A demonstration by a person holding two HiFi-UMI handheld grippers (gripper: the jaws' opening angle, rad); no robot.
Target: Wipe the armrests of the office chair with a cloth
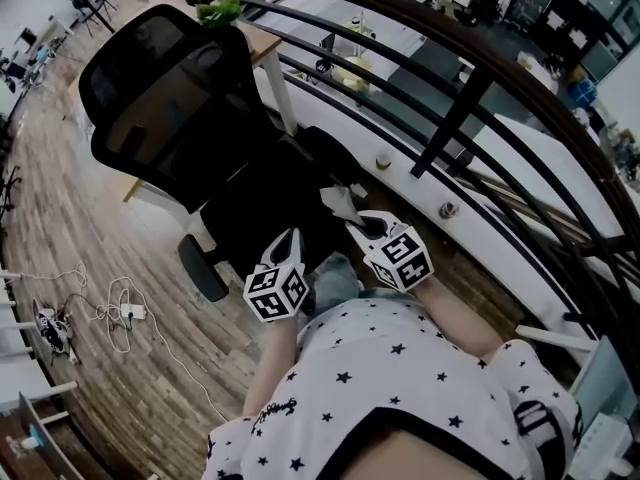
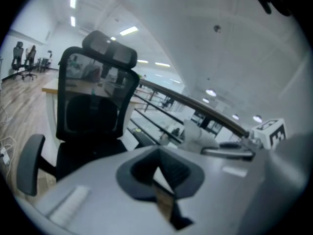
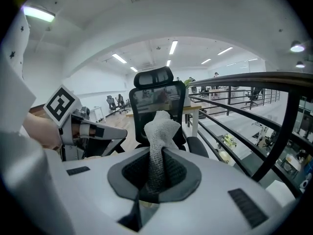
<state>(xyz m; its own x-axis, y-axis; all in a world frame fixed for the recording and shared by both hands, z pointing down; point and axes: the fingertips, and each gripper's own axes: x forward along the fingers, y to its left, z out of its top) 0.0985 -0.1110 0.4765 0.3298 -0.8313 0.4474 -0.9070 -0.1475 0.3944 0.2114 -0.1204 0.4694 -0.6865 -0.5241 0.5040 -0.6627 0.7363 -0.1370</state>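
Cloth (image 3: 158, 131) pinched upright in right claw (image 3: 152, 175), before office chair (image 3: 145, 99).

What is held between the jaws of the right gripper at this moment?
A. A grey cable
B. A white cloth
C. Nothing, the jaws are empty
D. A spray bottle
B: in the right gripper view, the right gripper has its jaws closed on a white cloth, which stands up from between them in front of the office chair.
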